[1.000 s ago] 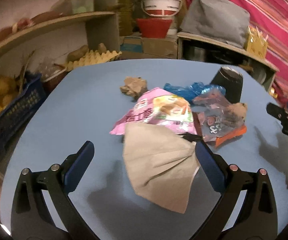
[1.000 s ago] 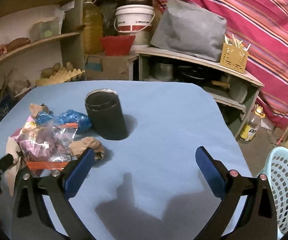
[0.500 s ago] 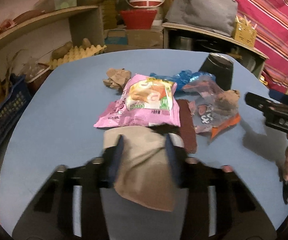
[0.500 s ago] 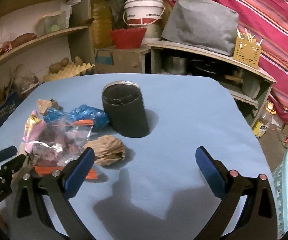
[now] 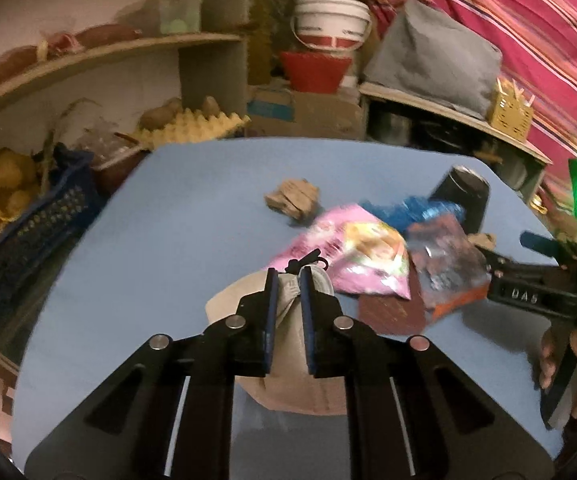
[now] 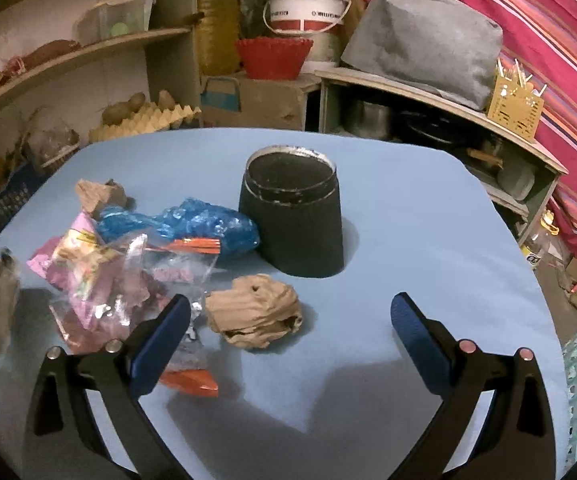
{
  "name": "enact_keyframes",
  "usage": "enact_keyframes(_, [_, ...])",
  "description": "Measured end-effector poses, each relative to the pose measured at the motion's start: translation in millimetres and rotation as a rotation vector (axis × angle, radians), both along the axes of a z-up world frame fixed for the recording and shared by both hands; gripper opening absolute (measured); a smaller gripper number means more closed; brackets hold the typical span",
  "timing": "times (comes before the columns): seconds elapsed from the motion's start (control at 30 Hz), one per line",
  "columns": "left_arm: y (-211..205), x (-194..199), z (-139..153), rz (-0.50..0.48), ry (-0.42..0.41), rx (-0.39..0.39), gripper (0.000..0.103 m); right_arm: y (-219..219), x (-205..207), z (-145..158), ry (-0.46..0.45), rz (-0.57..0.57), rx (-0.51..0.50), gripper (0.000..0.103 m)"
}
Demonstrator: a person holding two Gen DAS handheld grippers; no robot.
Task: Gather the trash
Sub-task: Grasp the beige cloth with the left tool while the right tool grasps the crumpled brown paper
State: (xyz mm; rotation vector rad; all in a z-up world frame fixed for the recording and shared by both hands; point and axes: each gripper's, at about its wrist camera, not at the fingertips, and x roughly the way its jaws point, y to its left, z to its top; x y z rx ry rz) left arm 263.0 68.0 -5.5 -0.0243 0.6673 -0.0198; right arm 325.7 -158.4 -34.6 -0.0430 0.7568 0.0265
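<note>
1. Now the left gripper [image 5: 287,280], its jaws having just been closing, pinches the brown paper bag [image 5: 288,376] near the table [image 5: 192,208] edge.
2. Rightward, the right gripper [image 6: 290,314] gapes empty near a crumpled paper ball [image 6: 254,316].

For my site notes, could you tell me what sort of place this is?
Probably a household pantry or storeroom: potatoes on an egg tray, a large oil bottle, and pots under shelving beside the blue table.

Two crumpled paper wads [image 6: 254,318] [image 6: 100,196], one can [image 6: 292,220]
</note>
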Motion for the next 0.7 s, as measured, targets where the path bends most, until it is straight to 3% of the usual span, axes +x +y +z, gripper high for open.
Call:
enact_keyframes(0.27, [-1.0, 6.5, 10.5, 0.025, -0.061, 0.005, 0.009, 0.5, 7.6, -8.5, 0.062, 0.034, 0.039, 0.047])
enact_keyframes(0.43, [-5.0, 9.1, 11.9, 0.03, -0.063, -0.005, 0.009, -3.2, 1.0, -6.3, 0.04, 0.045, 0.039, 0.044])
enact_keyframes(0.7, [-22.1, 2.4, 17.6, 0.018, -0.093, 0.02, 0.009, -43.3, -22.6, 15.0, -0.06, -0.027, 0.054, 0.044])
